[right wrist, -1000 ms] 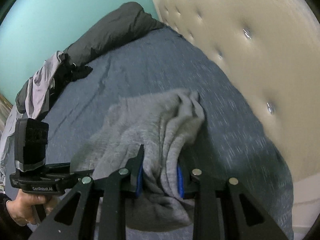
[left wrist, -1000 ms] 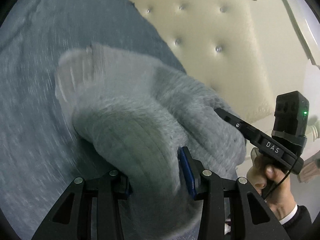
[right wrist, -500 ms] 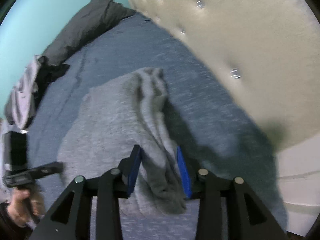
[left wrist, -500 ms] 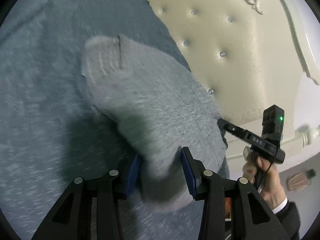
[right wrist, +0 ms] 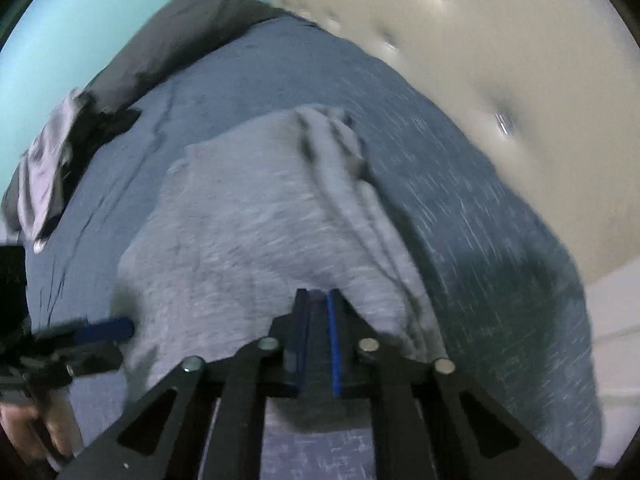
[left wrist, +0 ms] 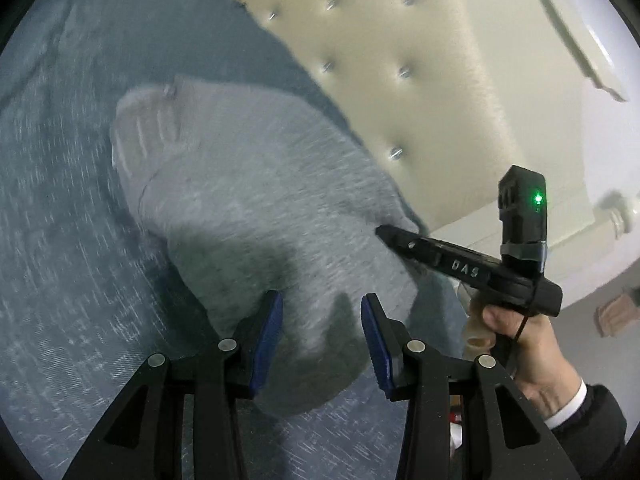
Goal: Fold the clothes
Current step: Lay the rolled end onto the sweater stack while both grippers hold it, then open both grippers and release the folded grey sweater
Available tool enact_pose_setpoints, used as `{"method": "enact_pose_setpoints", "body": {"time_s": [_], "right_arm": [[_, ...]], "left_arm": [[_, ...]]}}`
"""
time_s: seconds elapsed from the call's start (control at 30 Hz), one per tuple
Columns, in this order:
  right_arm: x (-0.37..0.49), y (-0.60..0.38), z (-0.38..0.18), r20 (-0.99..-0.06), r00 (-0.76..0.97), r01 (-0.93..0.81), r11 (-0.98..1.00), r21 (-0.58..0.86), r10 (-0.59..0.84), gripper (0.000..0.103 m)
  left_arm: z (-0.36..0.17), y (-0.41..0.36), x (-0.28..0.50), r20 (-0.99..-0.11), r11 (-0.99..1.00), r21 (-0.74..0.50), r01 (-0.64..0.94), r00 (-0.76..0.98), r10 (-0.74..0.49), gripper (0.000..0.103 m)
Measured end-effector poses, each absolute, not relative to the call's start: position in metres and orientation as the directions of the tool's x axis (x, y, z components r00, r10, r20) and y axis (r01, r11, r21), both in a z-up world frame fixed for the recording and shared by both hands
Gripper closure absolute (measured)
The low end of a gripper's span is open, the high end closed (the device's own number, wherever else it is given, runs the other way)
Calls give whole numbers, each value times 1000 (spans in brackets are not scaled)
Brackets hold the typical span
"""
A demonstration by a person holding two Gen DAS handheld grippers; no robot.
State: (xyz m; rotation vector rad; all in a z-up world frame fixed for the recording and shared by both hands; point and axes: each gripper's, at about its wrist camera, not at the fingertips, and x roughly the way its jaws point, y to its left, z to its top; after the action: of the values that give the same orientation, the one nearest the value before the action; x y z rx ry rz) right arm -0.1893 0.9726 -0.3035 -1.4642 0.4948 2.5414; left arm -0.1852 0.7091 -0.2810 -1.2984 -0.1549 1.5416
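Note:
A light grey knit garment (left wrist: 256, 208) lies spread on the blue-grey bed cover, with bunched folds along its right side in the right wrist view (right wrist: 248, 232). My left gripper (left wrist: 322, 320) is open just above the garment's near edge, with cloth showing between its blue pads. My right gripper (right wrist: 318, 308) has its pads nearly together at the garment's near edge; I cannot tell whether cloth is pinched between them. It also shows at the garment's right edge in the left wrist view (left wrist: 400, 236).
A cream tufted headboard (left wrist: 400, 60) runs along the bed's far side. A dark pillow or duvet (right wrist: 176, 48) and a pile of grey clothes (right wrist: 44, 168) lie at the far end of the bed cover (right wrist: 480, 208), against a turquoise wall.
The garment has been lowered and pulled flat onto the bed. My left gripper has opened and let the cloth go. My right gripper's pads have closed together.

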Motion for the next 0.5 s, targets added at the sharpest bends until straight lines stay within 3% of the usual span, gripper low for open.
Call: {"method": "enact_pose_setpoints", "body": {"time_s": [0.13,0.2,0.23,0.27,0.3,0.33,0.37,0.5], "right_arm": [[-181,974,-290,-818,-574,-294,-926,238,-28,98],[-164,987,-274,-777,-629,-324,-906,273,-9,93],[-156,995,-267,-762,-648,-346,-893,288,5,86],[-148,1003,-264,-754,-656,-367,-879,303,14,67],[-143,1010,-266,-761,-648,-386,-866,318,10,58],[-137,1018,-268,-768,-640,-405,-852,331,6,51],[-131,1024,-271,-773,-634,-420,-838,348,-4,51],[-117,1034,-295,-789,-609,-445,-791,421,-77,42]], "left_arm": [[-291,707,-191,-630,-440,-680,-587,158,761,59],[-286,701,-195,-614,-429,-695,-577,165,772,59],[-283,697,-196,-604,-424,-700,-575,159,781,59],[-279,692,-198,-595,-420,-704,-573,153,789,58],[-275,686,-200,-587,-417,-708,-570,146,797,56],[-274,683,-201,-581,-415,-712,-566,143,802,47],[-274,681,-202,-576,-415,-716,-561,139,806,38],[-285,676,-202,-576,-426,-737,-525,156,802,35]]}}
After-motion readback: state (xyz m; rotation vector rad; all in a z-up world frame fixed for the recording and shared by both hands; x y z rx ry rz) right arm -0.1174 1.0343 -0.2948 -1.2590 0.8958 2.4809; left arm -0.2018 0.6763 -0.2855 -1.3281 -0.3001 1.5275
